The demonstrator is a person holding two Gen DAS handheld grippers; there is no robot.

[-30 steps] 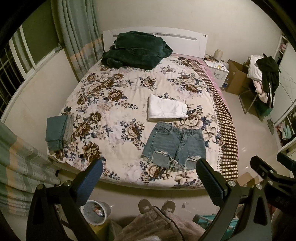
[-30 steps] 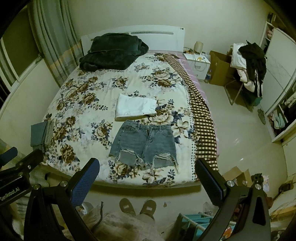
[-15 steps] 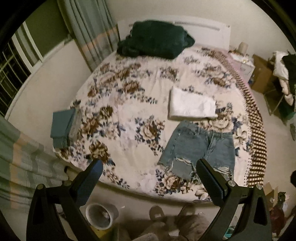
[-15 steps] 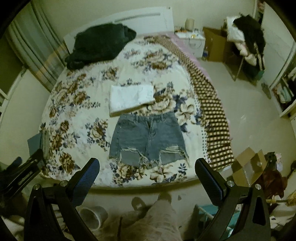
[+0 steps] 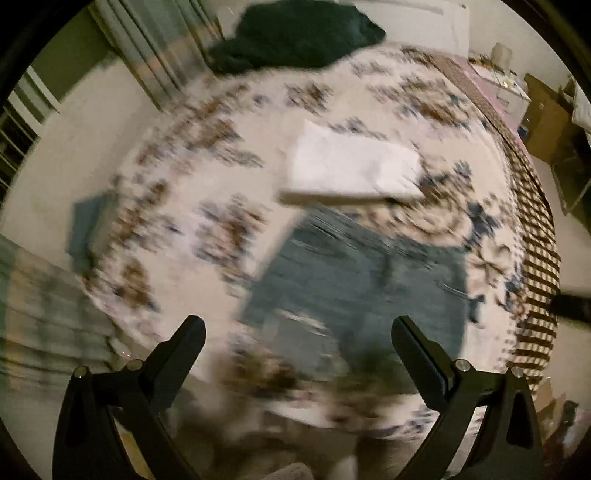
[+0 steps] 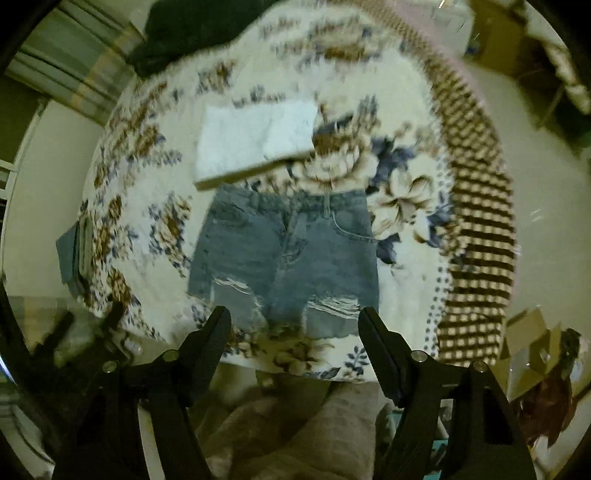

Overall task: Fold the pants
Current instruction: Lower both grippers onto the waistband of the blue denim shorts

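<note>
Ripped blue denim shorts [image 6: 286, 258] lie flat on the floral bed, waistband away from me, frayed hems toward the near edge. They show blurred in the left wrist view [image 5: 354, 284]. My left gripper [image 5: 297, 334] is open and empty, above the near bed edge, short of the shorts' left leg. My right gripper [image 6: 294, 325] is open and empty, just short of the shorts' hems.
A folded white garment [image 6: 255, 140] lies just beyond the shorts. Folded teal pants [image 6: 72, 254] sit at the bed's left edge. A dark green blanket [image 5: 295, 33] is heaped at the headboard. A checked cloth [image 6: 476, 229] hangs down the bed's right side. Boxes stand on the floor at right.
Both grippers have moved closer to the bed and down toward the shorts, which now look larger. Both views are motion-blurred. The jaws stay open.
</note>
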